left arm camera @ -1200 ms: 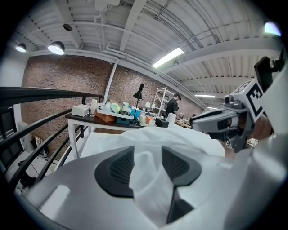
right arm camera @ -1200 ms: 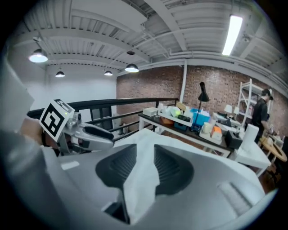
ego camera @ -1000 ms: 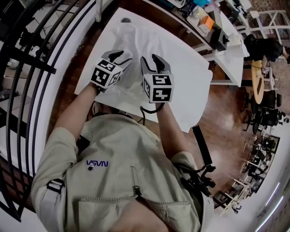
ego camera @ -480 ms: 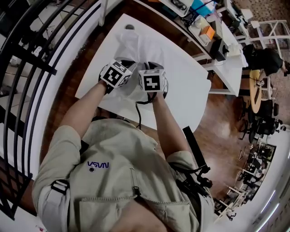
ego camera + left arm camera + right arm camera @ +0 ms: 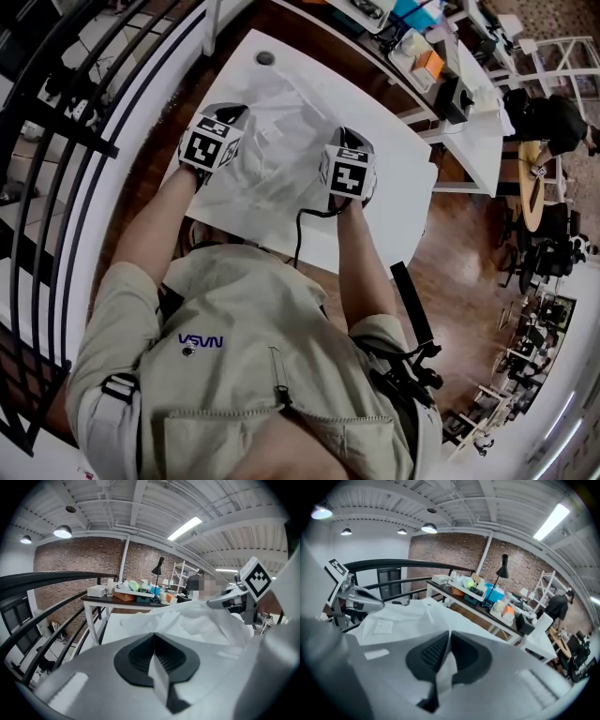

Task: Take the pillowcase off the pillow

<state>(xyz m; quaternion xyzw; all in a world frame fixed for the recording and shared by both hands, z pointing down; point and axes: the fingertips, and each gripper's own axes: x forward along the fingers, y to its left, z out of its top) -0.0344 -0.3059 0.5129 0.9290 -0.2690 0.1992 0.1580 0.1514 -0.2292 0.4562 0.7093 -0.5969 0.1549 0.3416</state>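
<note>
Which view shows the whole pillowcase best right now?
The head view: the pillowcase lies spread over the table between the left claw and the right claw. Each gripper view shows only a fold pinched in its own jaws, which have just closed, with rumpled fabric beyond.

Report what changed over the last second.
The left gripper and right gripper have just been closing their jaws, and each now pinches the pillowcase. From side by side at mid-cloth they moved apart, the left one leftward and the right one rightward, pulling the cloth wide and flatter. The table and the cluttered desk beyond it stayed put.
</note>
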